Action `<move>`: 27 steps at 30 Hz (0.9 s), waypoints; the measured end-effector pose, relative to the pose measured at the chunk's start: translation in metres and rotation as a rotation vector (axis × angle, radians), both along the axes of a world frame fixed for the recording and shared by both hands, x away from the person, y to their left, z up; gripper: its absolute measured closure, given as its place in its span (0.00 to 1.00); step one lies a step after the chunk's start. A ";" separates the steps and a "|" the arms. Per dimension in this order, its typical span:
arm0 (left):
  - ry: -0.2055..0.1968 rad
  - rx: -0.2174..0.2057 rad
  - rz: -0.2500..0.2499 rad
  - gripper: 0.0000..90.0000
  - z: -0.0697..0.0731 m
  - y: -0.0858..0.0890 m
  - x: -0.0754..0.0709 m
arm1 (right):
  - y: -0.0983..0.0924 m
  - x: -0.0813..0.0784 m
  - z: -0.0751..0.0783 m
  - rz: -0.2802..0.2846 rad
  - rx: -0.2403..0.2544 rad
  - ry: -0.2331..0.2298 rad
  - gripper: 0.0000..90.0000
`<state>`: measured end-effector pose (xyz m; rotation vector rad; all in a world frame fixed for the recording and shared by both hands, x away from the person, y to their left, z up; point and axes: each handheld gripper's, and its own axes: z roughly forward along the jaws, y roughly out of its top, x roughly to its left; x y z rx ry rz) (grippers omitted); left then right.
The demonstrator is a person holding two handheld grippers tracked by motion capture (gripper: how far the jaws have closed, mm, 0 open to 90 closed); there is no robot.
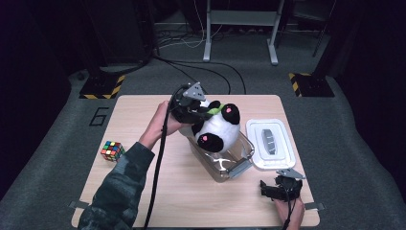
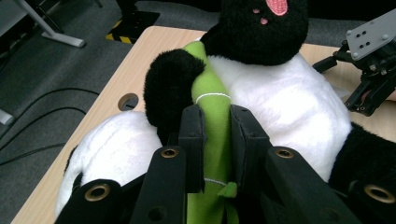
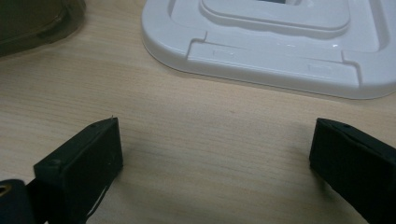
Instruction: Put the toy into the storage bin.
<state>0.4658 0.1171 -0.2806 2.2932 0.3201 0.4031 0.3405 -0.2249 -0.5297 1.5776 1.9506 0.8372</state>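
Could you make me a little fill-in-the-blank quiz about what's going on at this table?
1. The left gripper is clamped on the panda toy's green ____ stalk.
2. The panda toy hangs over the clear plastic ____, whose white lid lies beside it.
3. The right gripper's jaws stand ____ above the bare table.
4. A colourful ____ cube sits near the table's left edge.

Missing words: bamboo; box; open; puzzle

panda toy (image 1: 216, 127): in left tool (image 1: 190, 111), over bin (image 1: 225, 165) | lid (image 1: 270, 143): ahead of right tool (image 1: 274, 190) | cube (image 1: 112, 150): left of left tool, on bench (image 1: 191, 201)
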 end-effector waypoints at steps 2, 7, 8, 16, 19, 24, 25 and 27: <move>0.002 0.007 -0.019 0.85 -0.003 -0.003 0.001 | 0.000 0.000 0.000 0.000 0.000 0.000 0.02; 0.004 0.026 -0.046 0.85 -0.008 -0.012 0.001 | 0.000 0.000 0.000 0.000 0.000 0.000 0.02; 0.004 0.025 -0.051 0.85 -0.010 -0.013 0.001 | 0.000 0.000 0.000 0.000 0.000 0.000 0.02; 0.004 0.054 -0.087 0.85 -0.019 -0.024 -0.003 | 0.000 0.000 0.000 -0.001 0.001 0.001 0.02; 0.015 0.061 -0.107 0.84 -0.023 -0.026 -0.003 | 0.000 0.000 0.000 -0.002 0.001 0.001 0.02; 0.034 0.060 -0.114 0.84 -0.028 -0.028 -0.004 | 0.000 0.000 0.000 -0.003 0.001 0.001 0.02; 0.031 0.062 -0.113 0.84 -0.029 -0.029 -0.005 | 0.000 0.000 0.000 -0.005 0.000 -0.001 0.02; 0.033 0.063 -0.115 0.84 -0.030 -0.030 -0.005 | 0.000 0.000 0.000 -0.006 0.001 -0.001 0.02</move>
